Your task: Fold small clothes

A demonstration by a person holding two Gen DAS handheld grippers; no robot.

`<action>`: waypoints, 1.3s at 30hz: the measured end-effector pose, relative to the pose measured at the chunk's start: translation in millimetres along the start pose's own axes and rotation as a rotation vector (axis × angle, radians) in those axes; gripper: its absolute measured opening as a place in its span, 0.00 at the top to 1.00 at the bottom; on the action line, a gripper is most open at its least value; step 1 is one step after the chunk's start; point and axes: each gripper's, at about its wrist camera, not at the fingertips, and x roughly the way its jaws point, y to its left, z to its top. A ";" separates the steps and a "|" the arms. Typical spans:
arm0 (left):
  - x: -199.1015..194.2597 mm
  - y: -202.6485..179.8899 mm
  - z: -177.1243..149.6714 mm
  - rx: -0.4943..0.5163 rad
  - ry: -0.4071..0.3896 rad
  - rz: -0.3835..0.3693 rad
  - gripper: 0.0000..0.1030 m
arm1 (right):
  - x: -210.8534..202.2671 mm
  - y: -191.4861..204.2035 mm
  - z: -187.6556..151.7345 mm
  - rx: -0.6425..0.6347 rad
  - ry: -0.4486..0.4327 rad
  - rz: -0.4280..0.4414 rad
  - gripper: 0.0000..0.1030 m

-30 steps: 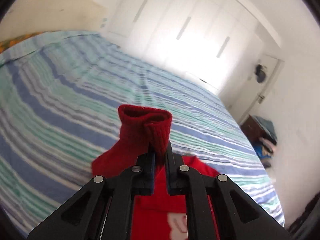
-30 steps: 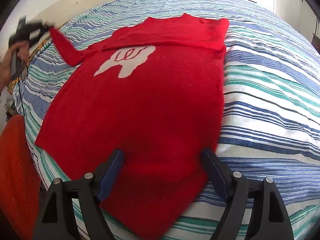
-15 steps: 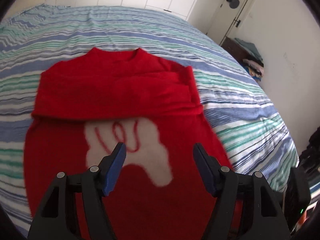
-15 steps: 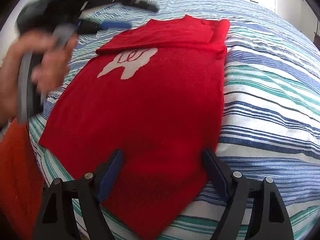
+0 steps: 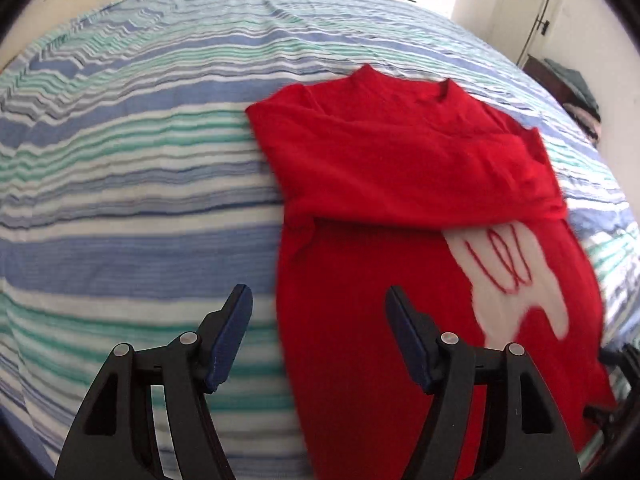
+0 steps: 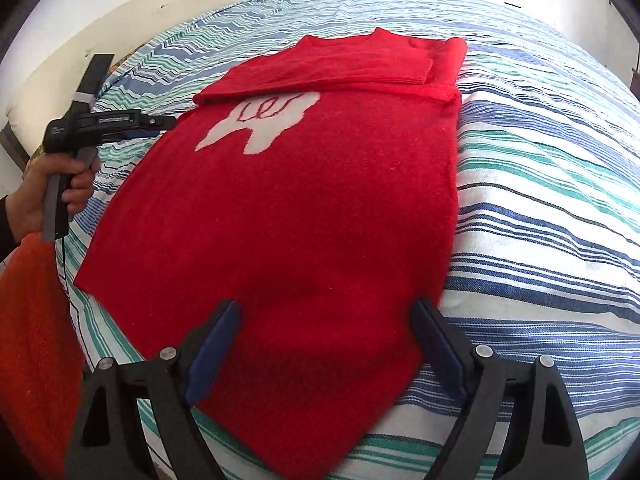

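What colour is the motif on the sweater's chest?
White with red stitched lines, on the red sweater; the motif shows best in the right wrist view.

Both grippers black plastic, silver screws, blue finger pads; left hand bare skin, dark sleeve cuff.

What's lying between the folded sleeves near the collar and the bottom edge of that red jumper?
In the right wrist view, only the red jumper's own flat front, bearing a white patch with red stitching just below the folded sleeves. Nothing else rests there.
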 end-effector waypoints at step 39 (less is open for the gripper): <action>-95.0 8.1 -113.4 -0.272 -0.101 0.017 0.25 | 2.0 5.4 -1.6 -0.024 -0.013 -0.034 0.09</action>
